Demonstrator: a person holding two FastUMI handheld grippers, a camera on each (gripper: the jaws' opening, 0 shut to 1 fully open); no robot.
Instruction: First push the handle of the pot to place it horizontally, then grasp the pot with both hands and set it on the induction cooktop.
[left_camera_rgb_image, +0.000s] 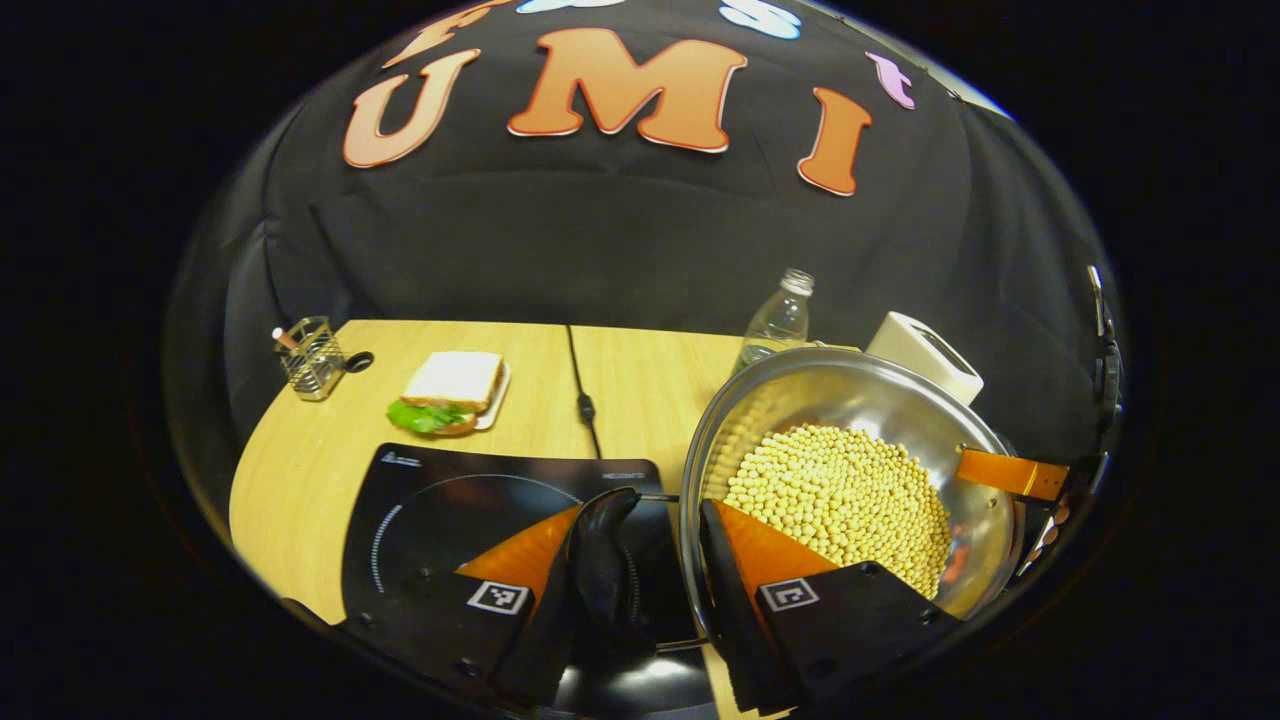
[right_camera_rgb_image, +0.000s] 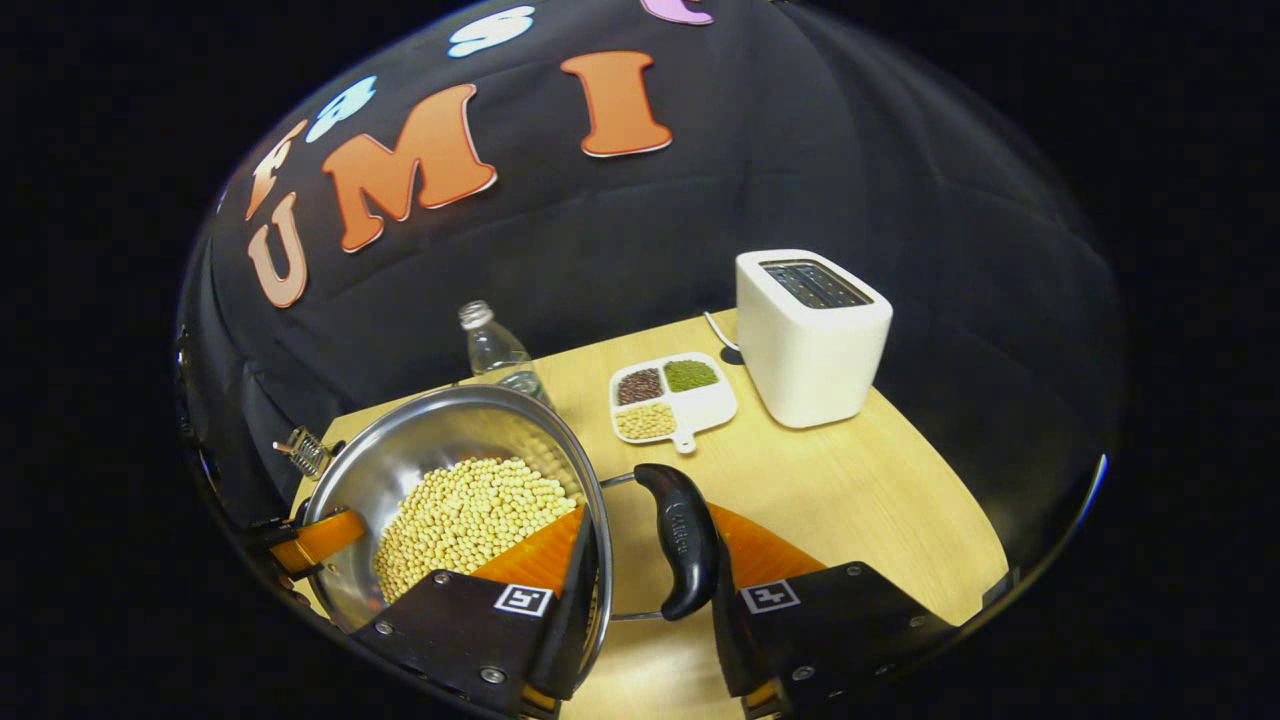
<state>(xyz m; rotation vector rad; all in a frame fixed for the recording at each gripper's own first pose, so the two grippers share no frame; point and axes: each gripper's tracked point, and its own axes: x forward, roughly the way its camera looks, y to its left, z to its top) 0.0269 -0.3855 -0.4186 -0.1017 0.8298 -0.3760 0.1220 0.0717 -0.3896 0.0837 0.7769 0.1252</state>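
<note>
The shiny stainless-steel pot (left_camera_rgb_image: 860, 400), loaded with pale yellow soybeans (left_camera_rgb_image: 840, 495), looks held up between the two grippers, partly over the black glass induction cooktop (left_camera_rgb_image: 430, 500) on the wooden table (left_camera_rgb_image: 640, 380); I can't tell whether its base has touched down. Left gripper (left_camera_rgb_image: 640, 575): one finger outside the black moulded side handle (left_camera_rgb_image: 600, 545), the other inside the pot wall, so it spans handle and rim together; contact looks firm but isn't certain. Right gripper (right_camera_rgb_image: 650, 570): same arrangement on the opposite black handle (right_camera_rgb_image: 682, 540), with one finger inside the rim beside the beans. Judgement: rigid, but heavy with that fill; polished steel is slippery, and the wire-mounted handles may pivot. Keep it level, or the beans will shift and spill.
</note>
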